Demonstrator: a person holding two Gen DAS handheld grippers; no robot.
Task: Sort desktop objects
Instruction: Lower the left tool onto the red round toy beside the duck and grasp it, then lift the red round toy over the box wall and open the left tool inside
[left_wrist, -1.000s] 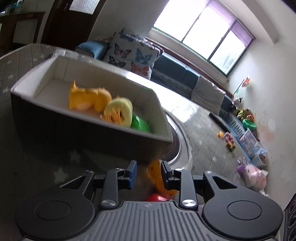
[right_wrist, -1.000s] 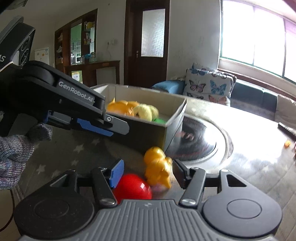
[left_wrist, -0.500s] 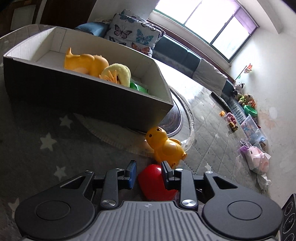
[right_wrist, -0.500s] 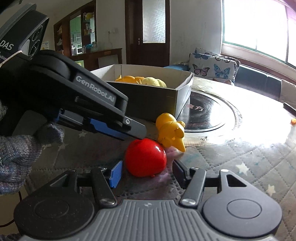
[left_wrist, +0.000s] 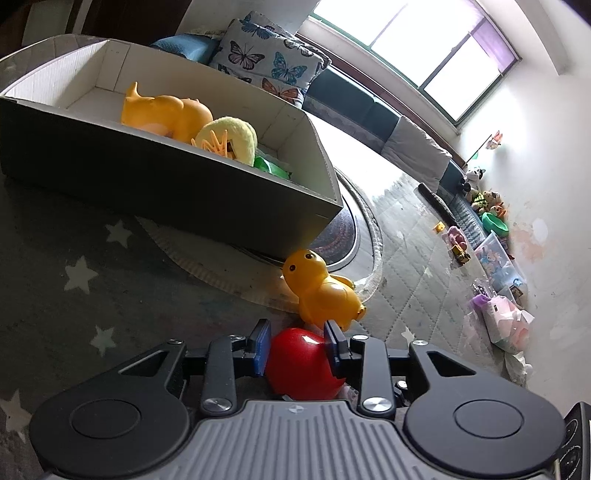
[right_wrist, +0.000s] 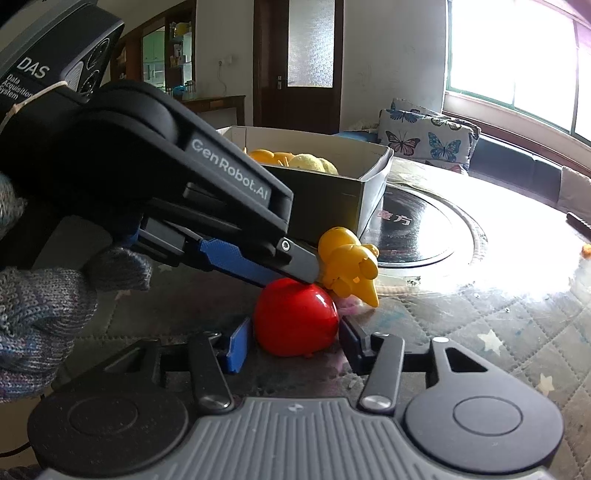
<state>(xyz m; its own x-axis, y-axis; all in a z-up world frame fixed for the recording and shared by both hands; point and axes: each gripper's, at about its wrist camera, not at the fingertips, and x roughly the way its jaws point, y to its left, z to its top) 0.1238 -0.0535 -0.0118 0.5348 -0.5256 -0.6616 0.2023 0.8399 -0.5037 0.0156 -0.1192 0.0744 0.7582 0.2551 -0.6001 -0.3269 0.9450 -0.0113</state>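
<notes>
Nearest to me in the right view, my right gripper (right_wrist: 295, 343) has its fingers set either side of the one red ball (right_wrist: 295, 317), which sits on the star-patterned counter (right_wrist: 498, 339). The jaws are closing. The pads stand just beside the ball's flanks, and I cannot tell whether they touch it.

The same view shows my left gripper (right_wrist: 306, 275) from the side, which its own camera cannot. It slants down from the left, held by a gloved hand (right_wrist: 44, 314), with a fingertip at the top of the ball.

In the left view those left fingers (left_wrist: 263, 343) stand parted with the ball filling the gap. I cannot tell whether they press on it.

Just behind the ball, touching or nearly touching it, lies one yellow duck (left_wrist: 321, 291). It is tipped over in the right view, with its beak pointing down at the counter.

Behind the duck stands one dark box (left_wrist: 166, 188) with pale inner walls, partly over a round glass turntable (right_wrist: 417, 229).

The left view looks into the box and shows three toys:
- one orange rubber toy (left_wrist: 162, 114)
- one yellow plush (left_wrist: 229, 140)
- one green piece (left_wrist: 269, 166)

From the right view only the tops of the orange and yellow toys show.

Farther off are two butterfly cushions (left_wrist: 273, 62) on a sofa under the window. Only the left view shows the row of toys along the far wall (left_wrist: 491, 214). Only the right view shows the dark door (right_wrist: 299, 59).
</notes>
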